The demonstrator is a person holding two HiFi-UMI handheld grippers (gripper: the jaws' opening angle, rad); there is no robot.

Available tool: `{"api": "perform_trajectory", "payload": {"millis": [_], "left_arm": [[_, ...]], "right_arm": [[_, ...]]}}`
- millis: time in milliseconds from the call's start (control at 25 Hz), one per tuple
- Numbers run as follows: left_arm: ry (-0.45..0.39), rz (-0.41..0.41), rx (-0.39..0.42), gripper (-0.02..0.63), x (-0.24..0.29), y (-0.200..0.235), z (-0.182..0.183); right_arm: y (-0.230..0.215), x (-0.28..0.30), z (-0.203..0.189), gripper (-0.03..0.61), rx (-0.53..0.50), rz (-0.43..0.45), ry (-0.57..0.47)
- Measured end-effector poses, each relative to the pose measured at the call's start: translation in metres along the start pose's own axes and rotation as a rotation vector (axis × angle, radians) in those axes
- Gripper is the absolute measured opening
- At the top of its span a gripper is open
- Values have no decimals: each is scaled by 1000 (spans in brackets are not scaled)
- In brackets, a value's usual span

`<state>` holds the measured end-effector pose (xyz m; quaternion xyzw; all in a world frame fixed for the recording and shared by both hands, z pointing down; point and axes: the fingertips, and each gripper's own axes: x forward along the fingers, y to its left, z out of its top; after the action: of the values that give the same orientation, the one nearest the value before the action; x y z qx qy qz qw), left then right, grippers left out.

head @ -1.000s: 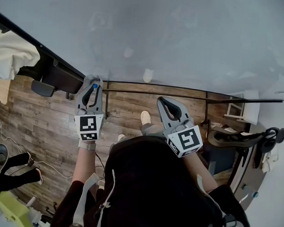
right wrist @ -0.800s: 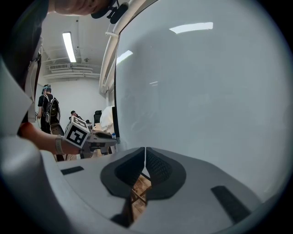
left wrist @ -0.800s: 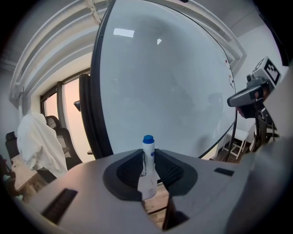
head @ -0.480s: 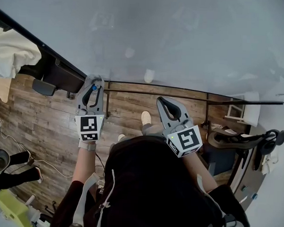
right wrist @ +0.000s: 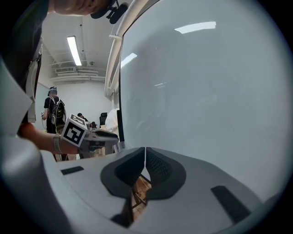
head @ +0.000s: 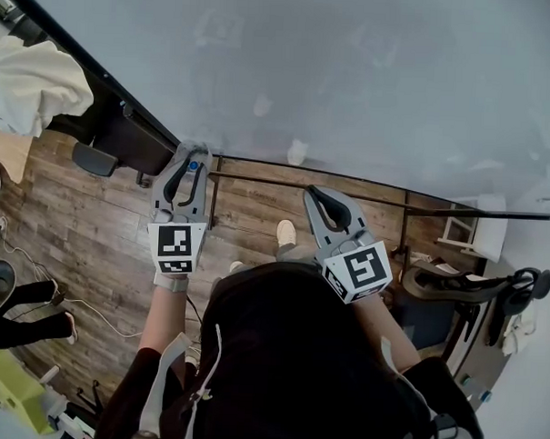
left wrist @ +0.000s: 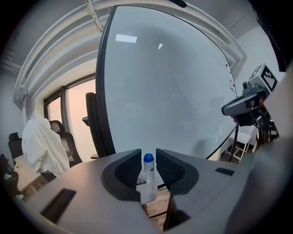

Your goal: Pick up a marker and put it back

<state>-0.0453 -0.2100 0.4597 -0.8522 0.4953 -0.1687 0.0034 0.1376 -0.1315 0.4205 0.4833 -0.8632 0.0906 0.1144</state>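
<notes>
A white marker with a blue cap (left wrist: 149,168) stands upright between the jaws of my left gripper (left wrist: 148,153). The jaws are opening, and a thin gap shows on each side of the marker. In the head view the blue cap of the marker (head: 194,166) sits inside the left gripper (head: 192,152), at the lower edge of the whiteboard (head: 372,73). My right gripper (head: 314,195) hangs to the right, near the same edge. Its jaws meet at the tips, with nothing between them, as the right gripper (right wrist: 145,151) shows in its own view.
A black rail (head: 349,182) runs along the whiteboard's foot above a wooden floor. A black office chair (head: 110,148) with a white cloth (head: 35,85) stands at left. A black seat (head: 463,279) and a white stand (head: 475,234) are at right. A person (right wrist: 54,114) stands far off.
The left gripper's jaws have spread apart around the marker, and the gripper sits a little higher against the board's edge. The right gripper has hardly moved.
</notes>
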Motion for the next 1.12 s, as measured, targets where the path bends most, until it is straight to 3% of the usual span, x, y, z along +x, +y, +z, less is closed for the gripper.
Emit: {"api": "perform_trajectory", "payload": {"millis": [520, 1120], "left_arm": [[-84, 78, -20, 94, -39, 12, 42], [-66, 240, -79, 66, -112, 38, 36]], "right_arm": [[30, 23, 27, 18, -40, 141, -48], [100, 54, 57, 18, -104, 383, -59]]}}
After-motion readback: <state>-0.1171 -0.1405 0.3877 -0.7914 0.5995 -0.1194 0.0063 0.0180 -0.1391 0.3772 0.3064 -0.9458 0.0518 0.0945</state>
